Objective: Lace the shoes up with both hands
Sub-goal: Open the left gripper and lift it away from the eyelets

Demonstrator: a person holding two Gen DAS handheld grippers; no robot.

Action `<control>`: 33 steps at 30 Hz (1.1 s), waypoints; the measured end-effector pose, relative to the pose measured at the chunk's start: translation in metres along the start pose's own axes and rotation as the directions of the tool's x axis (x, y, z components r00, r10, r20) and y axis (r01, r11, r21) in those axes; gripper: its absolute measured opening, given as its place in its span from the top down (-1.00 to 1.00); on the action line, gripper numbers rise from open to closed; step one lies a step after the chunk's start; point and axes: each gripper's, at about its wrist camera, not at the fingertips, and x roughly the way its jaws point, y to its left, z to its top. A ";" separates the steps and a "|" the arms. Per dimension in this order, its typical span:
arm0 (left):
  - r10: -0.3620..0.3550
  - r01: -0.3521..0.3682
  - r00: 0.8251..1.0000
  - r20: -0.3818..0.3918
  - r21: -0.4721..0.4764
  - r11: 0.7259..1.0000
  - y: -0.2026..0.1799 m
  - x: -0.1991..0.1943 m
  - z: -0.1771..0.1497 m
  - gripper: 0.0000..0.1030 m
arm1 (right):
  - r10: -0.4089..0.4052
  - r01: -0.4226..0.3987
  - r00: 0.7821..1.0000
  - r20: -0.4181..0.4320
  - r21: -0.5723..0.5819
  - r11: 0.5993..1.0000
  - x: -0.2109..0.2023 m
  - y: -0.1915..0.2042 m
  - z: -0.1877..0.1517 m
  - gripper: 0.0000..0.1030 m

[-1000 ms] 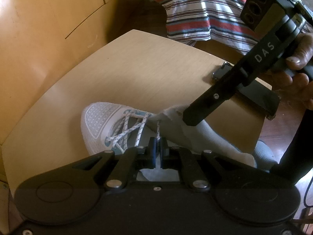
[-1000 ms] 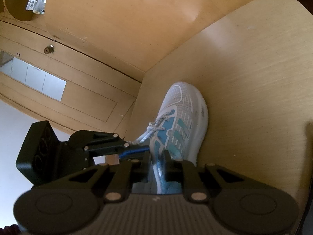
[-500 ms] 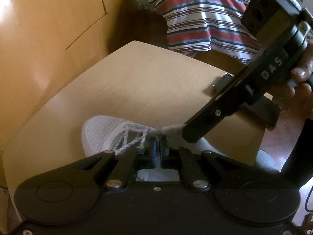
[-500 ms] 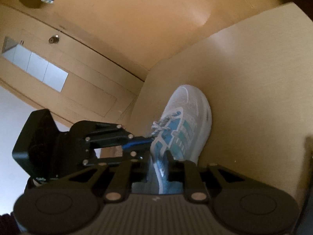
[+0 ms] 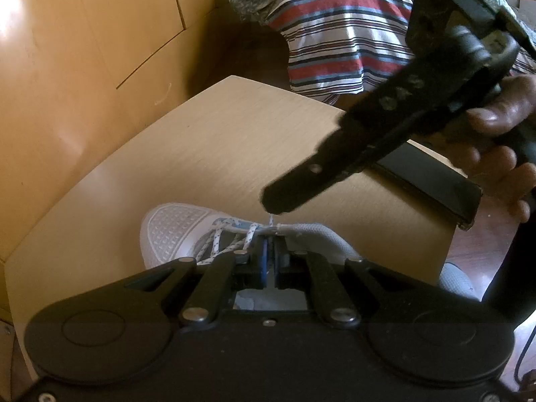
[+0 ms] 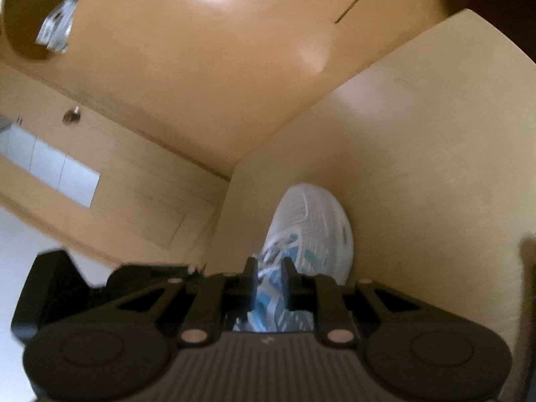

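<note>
Left wrist view first, nearest stuff: the left gripper (image 5: 268,251) has its jaws clenched tight, basically no gap. Can't tell for sure whether the lace is pinched in there or just passing right in front of the tips, too small to make out. Directly ahead of the jaws is the white mesh sneaker w/ light blue accents (image 5: 177,231), toe pointing away and to the left of the jaws, sitting on the pale wooden table w/ a curved edge (image 5: 207,154). The white speckled shoelace (image 5: 234,238) criss-crosses the eyelets just left of the jaw tips, and one strand runs across right at the tips towards the grey padded collar of the shoe on the right side.

A bit further out and above the jaws, the right gripper (image 5: 273,201) comes in from the upper right, its black finger tip hanging just over the lace strand. Motion-blurred, so whether it touches the lace, idk. The person's right hand (image 5: 499,140) holds it at the far right. Under that arm, near the table's right edge, lies a flat black rectangular device (image 5: 435,184). Way at the back: striped red/blue/white cloth (image 5: 338,43).

Right wrist view: jaws parted a little, w/ the sneaker's blue-striped side showing in the gap, nothing visibly pressed between the pads. Left of those jaws, the other gripper's black body; beyond, orange-brown wooden wall panels (image 6: 207,77).
</note>
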 end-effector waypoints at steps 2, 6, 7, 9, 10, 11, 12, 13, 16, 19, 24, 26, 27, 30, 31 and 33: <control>0.000 0.000 1.000 0.000 -0.001 1.000 0.000 0.000 0.000 0.98 | -0.018 0.018 1.000 0.001 0.005 1.000 0.005 -0.001 -0.001 0.69; 0.002 -0.002 1.000 0.001 -0.003 1.000 0.000 -0.001 0.000 0.98 | -0.032 0.032 0.999 0.000 0.010 0.999 0.009 -0.001 -0.003 0.73; 0.004 -0.004 1.000 0.001 -0.001 1.000 -0.001 -0.001 0.001 0.98 | -0.031 0.031 1.000 0.000 0.019 0.999 0.010 -0.003 -0.003 0.74; 0.004 -0.004 1.000 0.001 -0.004 1.000 -0.001 -0.002 0.001 0.98 | -0.030 0.030 1.000 0.007 0.020 0.999 0.010 -0.004 -0.004 0.87; 0.004 -0.004 1.000 0.001 -0.005 1.000 -0.002 -0.002 0.001 0.98 | -0.023 0.022 1.000 0.011 0.022 1.000 0.010 -0.005 -0.004 0.92; 0.008 -0.008 1.000 0.003 -0.006 1.000 -0.003 -0.002 0.002 0.97 | -0.016 0.016 1.000 0.017 0.021 1.000 0.010 -0.004 -0.004 0.94; 0.010 -0.010 1.000 0.003 -0.005 1.000 -0.003 -0.002 0.002 0.90 | -0.012 0.012 1.000 0.024 0.019 1.000 0.010 -0.003 -0.005 0.95; 0.020 -0.020 1.000 0.001 0.001 1.000 -0.004 -0.003 0.002 0.74 | -0.013 0.012 0.999 0.033 0.016 1.000 0.008 -0.002 -0.004 0.95; 0.046 -0.046 0.999 0.007 0.033 0.998 -0.008 -0.012 -0.001 0.26 | -0.018 0.017 0.996 0.083 0.013 1.000 -0.006 -0.001 0.005 0.95; 0.086 -0.088 0.996 0.024 0.064 0.994 -0.014 -0.026 -0.005 0.18 | -0.043 0.040 0.973 0.228 0.016 0.999 -0.047 -0.005 0.031 0.95; 0.150 -0.153 0.988 0.039 0.085 0.985 -0.017 -0.047 -0.022 0.13 | -0.183 0.223 0.839 0.513 -0.017 0.975 -0.135 -0.011 0.072 0.95; 0.172 -0.173 0.985 0.024 0.085 0.981 -0.015 -0.050 -0.029 0.12 | -0.239 0.287 0.749 0.618 0.022 0.958 -0.176 -0.019 0.081 0.95; 0.170 -0.171 0.985 0.025 0.075 0.982 -0.014 -0.051 -0.030 0.12 | -0.249 0.295 0.730 0.636 0.036 0.955 -0.186 -0.021 0.083 0.95; 0.166 -0.168 0.986 0.028 0.053 0.984 -0.011 -0.052 -0.032 0.11 | -0.275 0.297 0.680 0.679 0.087 0.951 -0.215 -0.032 0.085 0.95; 0.167 -0.168 0.986 0.028 0.050 0.984 -0.011 -0.052 -0.032 0.11 | -0.281 0.306 0.674 0.683 0.088 0.948 -0.219 -0.032 0.086 0.95; 0.176 -0.177 0.984 0.022 0.056 0.983 -0.013 -0.051 -0.031 0.09 | -0.279 0.312 0.680 0.678 0.077 0.947 -0.219 -0.031 0.086 0.95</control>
